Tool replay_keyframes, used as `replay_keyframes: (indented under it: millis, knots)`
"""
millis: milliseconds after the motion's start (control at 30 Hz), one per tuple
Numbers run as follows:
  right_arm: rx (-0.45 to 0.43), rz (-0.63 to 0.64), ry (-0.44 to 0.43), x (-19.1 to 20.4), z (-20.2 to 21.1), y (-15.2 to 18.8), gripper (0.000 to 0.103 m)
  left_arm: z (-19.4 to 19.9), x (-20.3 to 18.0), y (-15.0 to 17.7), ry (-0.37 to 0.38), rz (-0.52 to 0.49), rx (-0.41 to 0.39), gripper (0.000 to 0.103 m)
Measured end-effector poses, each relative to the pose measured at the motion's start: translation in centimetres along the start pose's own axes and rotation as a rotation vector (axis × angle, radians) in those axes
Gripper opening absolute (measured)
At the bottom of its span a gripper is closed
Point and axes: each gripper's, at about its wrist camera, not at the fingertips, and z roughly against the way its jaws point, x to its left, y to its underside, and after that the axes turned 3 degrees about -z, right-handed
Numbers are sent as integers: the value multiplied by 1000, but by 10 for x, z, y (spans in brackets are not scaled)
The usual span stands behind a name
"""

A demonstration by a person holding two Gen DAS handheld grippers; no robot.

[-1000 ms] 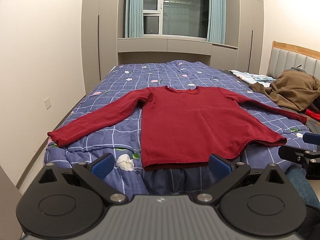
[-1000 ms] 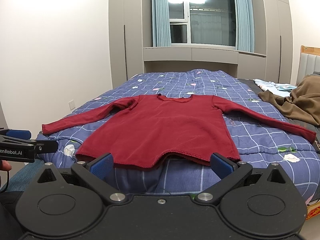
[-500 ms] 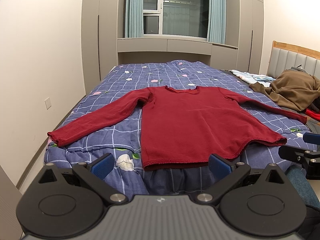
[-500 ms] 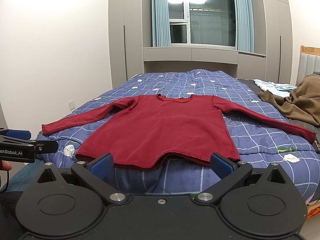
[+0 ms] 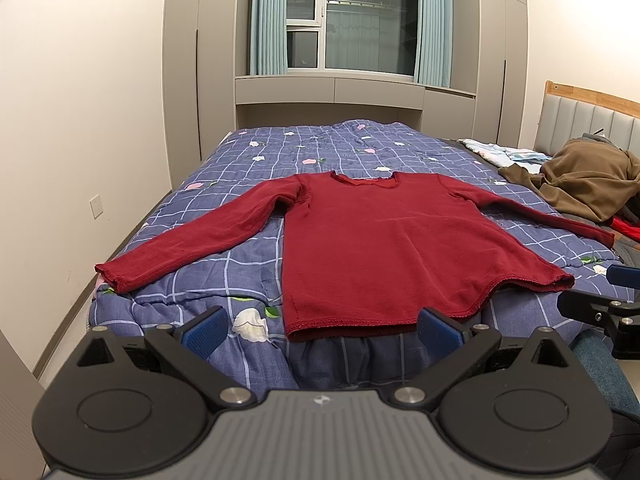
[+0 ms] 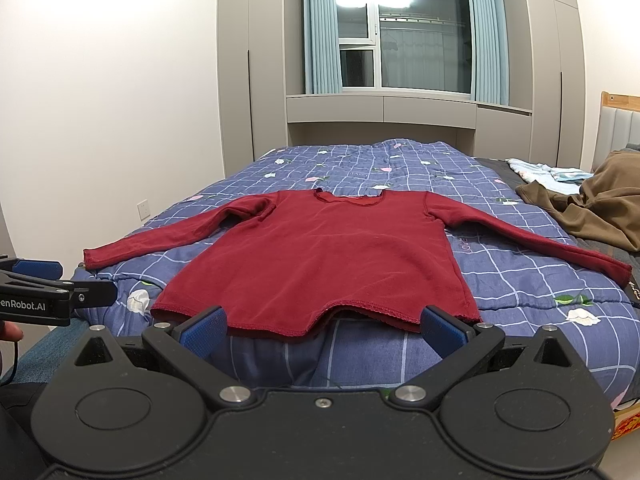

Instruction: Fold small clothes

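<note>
Sweater (image 5: 384,248), dark red and long-sleeved, lies flat and face up on a bed (image 5: 248,268) with a blue checked quilt, both sleeves spread outward, its hem at the near edge and its neckline toward the window (image 5: 352,20). Left tongs (image 5: 320,326) hover just short of the hem, blue pads wide apart and holding nothing. Right tongs (image 6: 322,326) hover beside them, likewise spread wide and empty. Each pair shows at the edge of the other's view. A brown garment (image 5: 584,178) lies heaped on the bed's right side.
</note>
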Motion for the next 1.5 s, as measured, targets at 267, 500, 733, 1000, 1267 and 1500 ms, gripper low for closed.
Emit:
replay_keyframes:
  millis: [267, 500, 733, 1000, 1267, 1500]
  knots:
    - [0, 0, 0, 0, 0, 0, 103, 0, 0, 0, 0, 0, 0, 103]
    - [0, 1, 0, 0, 0, 0, 103, 0, 0, 0, -1, -1, 1, 103]
    - [1, 1, 0, 0, 0, 0, 103, 0, 0, 0, -1, -1, 2, 103]
    - [2, 1, 0, 0, 0, 0, 103, -2, 2, 2, -1, -2, 2, 103]
    - [1, 2, 0, 0, 0, 0, 103, 0, 4, 3, -1, -2, 1, 103]
    - [5, 2, -2, 0, 0, 0, 103, -1, 2, 2, -2, -2, 3, 103]
